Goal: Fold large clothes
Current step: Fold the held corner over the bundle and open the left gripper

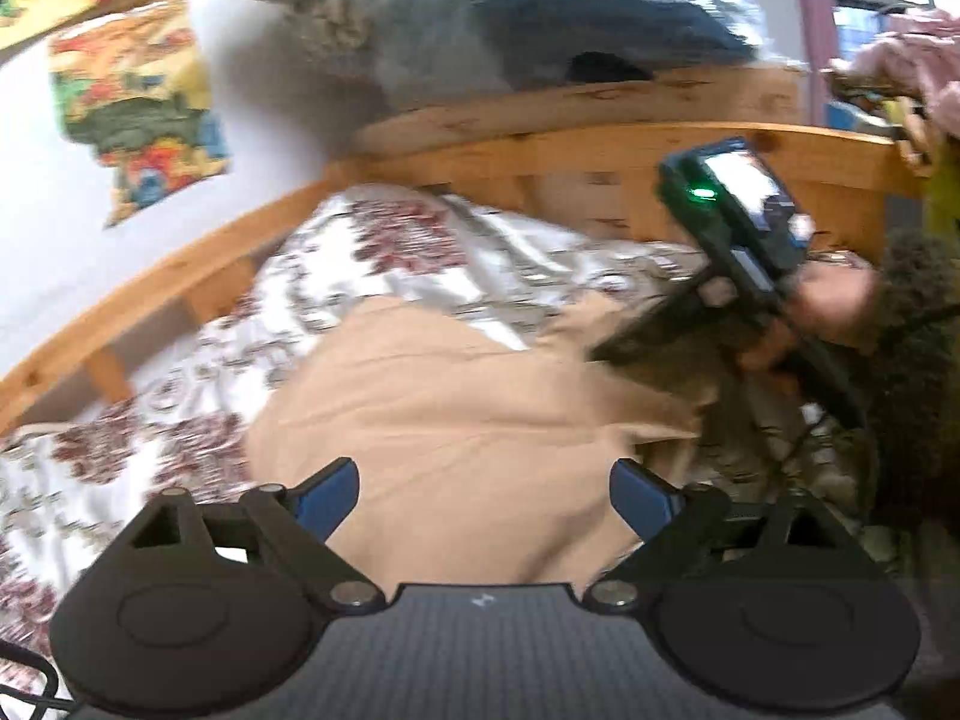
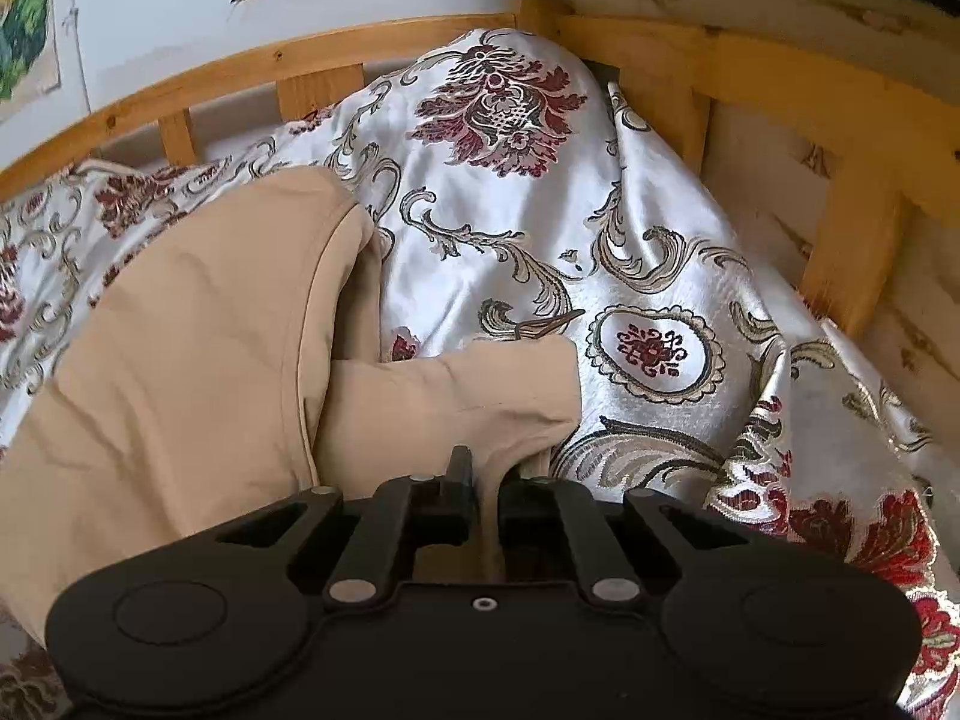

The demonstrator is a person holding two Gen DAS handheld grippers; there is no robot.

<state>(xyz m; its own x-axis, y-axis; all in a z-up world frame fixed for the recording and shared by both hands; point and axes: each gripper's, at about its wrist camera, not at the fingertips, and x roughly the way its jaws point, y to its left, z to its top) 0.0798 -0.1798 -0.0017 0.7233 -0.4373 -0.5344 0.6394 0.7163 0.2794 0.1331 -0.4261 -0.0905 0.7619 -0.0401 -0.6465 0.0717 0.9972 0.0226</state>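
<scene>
A large beige garment lies spread on a floral bedspread. My left gripper is open and empty, its blue-padded fingers hovering just above the near part of the garment. In the right wrist view the same garment lies at the left, with a folded part reaching right. My right gripper is shut on the beige garment, pinching a fold of its edge. The right gripper and the hand holding it also show in the left wrist view, at the garment's right side.
A wooden bed rail runs around the back and right of the bed. A white wall with colourful fabric pieces is at the left. A pile of clothes sits beyond the rail. The left wrist view is blurred.
</scene>
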